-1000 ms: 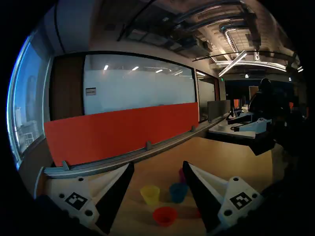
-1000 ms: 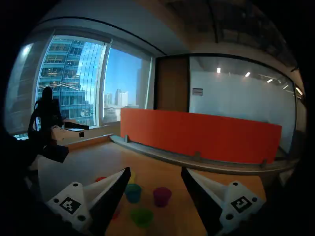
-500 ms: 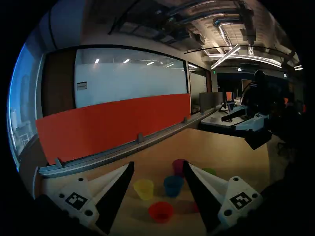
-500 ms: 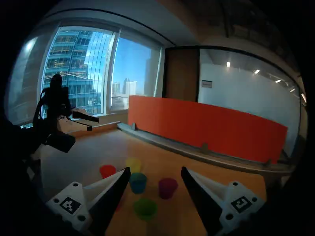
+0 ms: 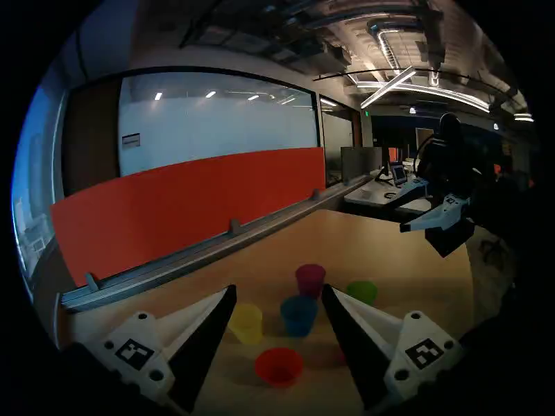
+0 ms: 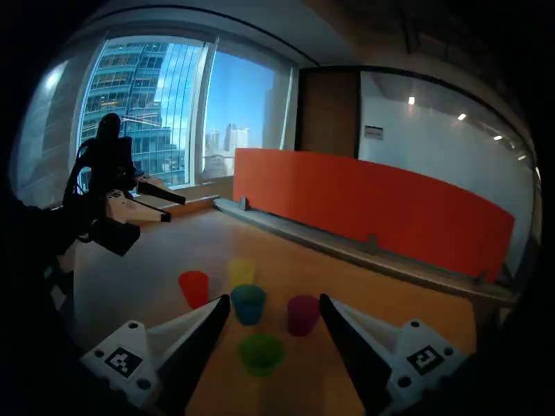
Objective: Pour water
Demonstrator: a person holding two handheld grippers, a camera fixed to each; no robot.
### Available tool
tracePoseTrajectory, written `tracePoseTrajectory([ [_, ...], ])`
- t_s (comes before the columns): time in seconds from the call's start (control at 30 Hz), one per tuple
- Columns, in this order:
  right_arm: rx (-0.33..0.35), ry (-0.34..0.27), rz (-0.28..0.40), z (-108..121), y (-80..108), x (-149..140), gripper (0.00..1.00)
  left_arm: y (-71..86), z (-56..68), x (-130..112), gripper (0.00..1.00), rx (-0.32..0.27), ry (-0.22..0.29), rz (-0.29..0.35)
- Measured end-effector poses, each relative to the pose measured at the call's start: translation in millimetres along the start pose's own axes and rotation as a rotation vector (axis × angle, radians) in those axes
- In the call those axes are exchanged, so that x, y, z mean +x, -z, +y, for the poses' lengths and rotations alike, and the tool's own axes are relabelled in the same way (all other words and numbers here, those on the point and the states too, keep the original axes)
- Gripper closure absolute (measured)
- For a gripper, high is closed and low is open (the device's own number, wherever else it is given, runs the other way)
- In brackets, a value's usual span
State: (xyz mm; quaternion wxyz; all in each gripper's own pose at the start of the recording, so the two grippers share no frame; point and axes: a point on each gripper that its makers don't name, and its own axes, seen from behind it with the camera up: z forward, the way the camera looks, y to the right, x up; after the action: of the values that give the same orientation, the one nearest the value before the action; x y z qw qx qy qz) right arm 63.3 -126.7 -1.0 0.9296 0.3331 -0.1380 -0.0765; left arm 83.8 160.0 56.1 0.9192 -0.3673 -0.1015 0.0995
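**Reaching in, no cup taken yet**

You hold the left gripper (image 5: 277,288) and the right gripper (image 6: 274,298) above the tabletop (image 5: 388,249), both with jaws spread wide and empty. Just ahead stand the red cup (image 5: 279,366), yellow cup (image 5: 246,323), blue cup (image 5: 299,315), purple cup (image 5: 310,279) and green cup (image 5: 361,292), clustered upright. I cannot tell which holds water. Next, probably, lower one gripper around a cup's wall and close gently.

right gripper (image 6: 274,300) jaws held apart above bench (image 6: 149,274) | blue cup (image 6: 248,304), purple cup (image 6: 303,314), green cup (image 6: 261,353) seen between jaws | red cup (image 6: 193,288), yellow cup (image 6: 241,272) farther off | left gripper (image 6: 175,209) seen at left
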Motion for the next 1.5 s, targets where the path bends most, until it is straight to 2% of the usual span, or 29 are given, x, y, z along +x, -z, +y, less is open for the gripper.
tracePoseTrajectory([
  [0.63, 0.051, -0.018, -0.102, -9, -18.9, -59, 0.01, -25.7, 13.3, -45, 0.09, -0.062, -0.014, -0.103],
  [0.8, 0.063, -0.014, -0.121, -11, -23.1, -69, 0.01, -32.4, 17.6, -51, 0.09, -0.075, -0.036, -0.128],
  [1.0, 0.071, 0.003, -0.149, -13, -31.3, -84, 0.0, -41.2, 22.4, -56, 0.09, -0.095, -0.038, -0.147],
  [1.5, 0.097, 0.005, -0.21, -17, -51.8, -117, 0.0, -62.2, 25.6, -83, 0.09, -0.125, -0.057, -0.227],
])
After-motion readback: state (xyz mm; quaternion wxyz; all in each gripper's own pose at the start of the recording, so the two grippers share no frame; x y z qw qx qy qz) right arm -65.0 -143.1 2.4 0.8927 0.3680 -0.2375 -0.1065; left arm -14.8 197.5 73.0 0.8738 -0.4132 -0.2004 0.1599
